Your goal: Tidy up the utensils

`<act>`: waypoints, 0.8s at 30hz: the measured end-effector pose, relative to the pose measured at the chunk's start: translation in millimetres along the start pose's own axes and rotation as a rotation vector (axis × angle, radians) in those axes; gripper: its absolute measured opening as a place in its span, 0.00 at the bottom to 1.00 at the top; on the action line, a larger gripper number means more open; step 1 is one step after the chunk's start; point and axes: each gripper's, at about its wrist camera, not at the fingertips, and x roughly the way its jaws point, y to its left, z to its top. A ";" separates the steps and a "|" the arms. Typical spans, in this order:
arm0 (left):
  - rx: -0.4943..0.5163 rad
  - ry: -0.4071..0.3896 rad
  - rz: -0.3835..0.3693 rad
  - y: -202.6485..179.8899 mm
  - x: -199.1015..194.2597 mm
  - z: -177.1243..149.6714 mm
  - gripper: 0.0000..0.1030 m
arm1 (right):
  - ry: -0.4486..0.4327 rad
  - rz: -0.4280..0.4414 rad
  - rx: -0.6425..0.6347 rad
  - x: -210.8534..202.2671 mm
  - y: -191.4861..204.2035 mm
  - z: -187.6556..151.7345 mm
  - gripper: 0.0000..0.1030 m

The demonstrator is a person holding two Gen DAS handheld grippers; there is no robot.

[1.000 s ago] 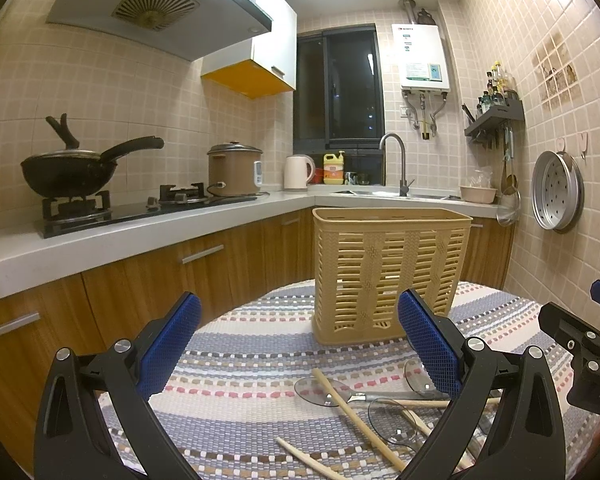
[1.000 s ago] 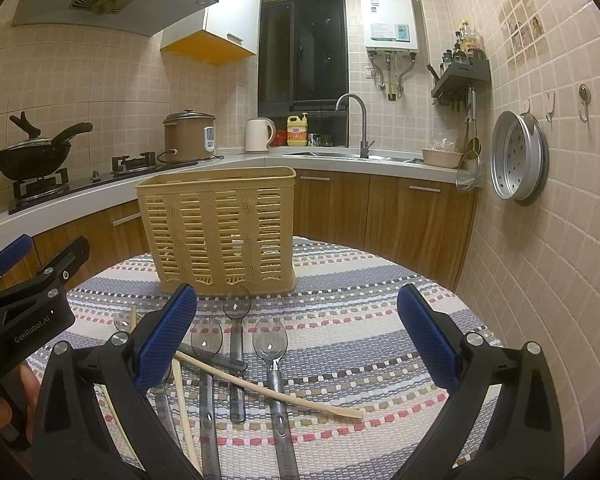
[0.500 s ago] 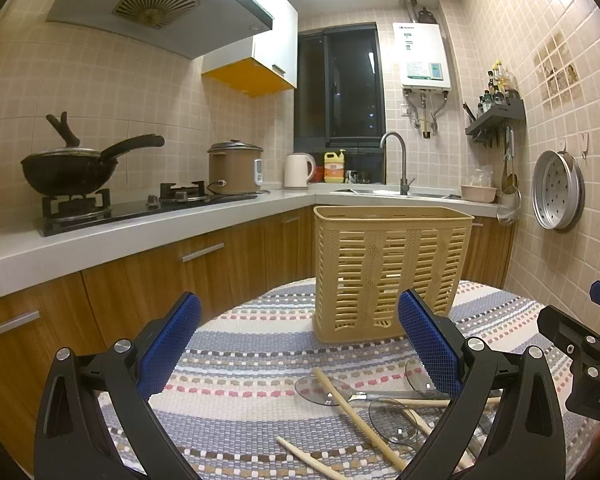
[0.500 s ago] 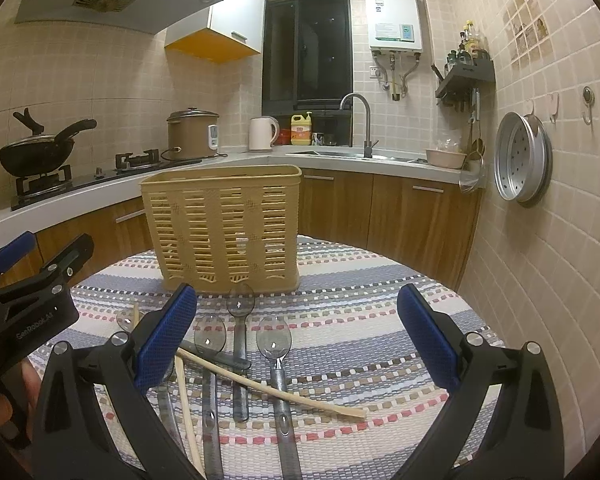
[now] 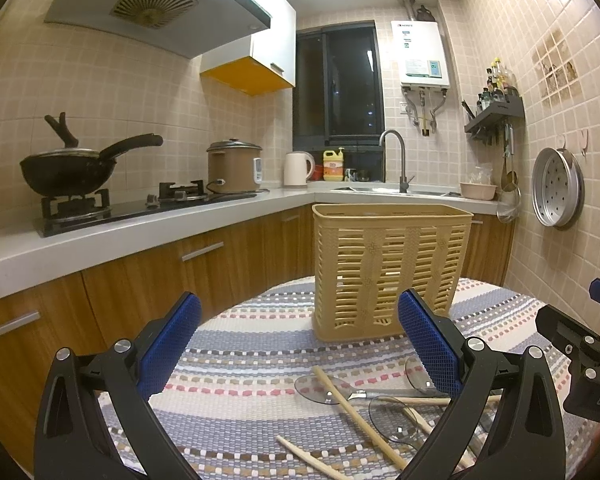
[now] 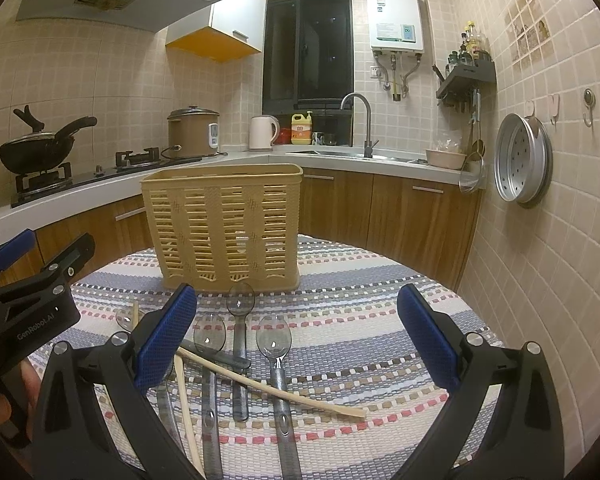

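1. Right wrist view first: the right claw hangs with its blue pads spread wide and nothing between them.
2. Just under and ahead of it, clear spoons lie side by side on the striped cloth of the counter, with wooden chopsticks laid across their handles.
3. Beyond the spoons stands the tan slotted basket, upright, its near wall close to the farthest spoon bowl.
4. From the left wrist, the left claw is equally wide apart and empty, with the same pile lying low and to its right.
5. As far as I can judge, nothing has gone in yet; through the slots the basket looks bare, so every piece is left to move.
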 end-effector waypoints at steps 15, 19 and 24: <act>-0.004 0.010 0.005 0.4 0.8 0.3 0.93 | 0.006 -0.006 0.003 1.5 -1.9 0.7 0.93; -0.009 0.012 0.008 2.4 0.7 0.7 0.93 | 0.006 -0.011 0.007 1.5 -2.5 0.6 0.93; -0.089 0.074 0.041 25.4 6.5 6.0 0.93 | 0.015 -0.054 0.027 6.0 -5.2 0.1 0.93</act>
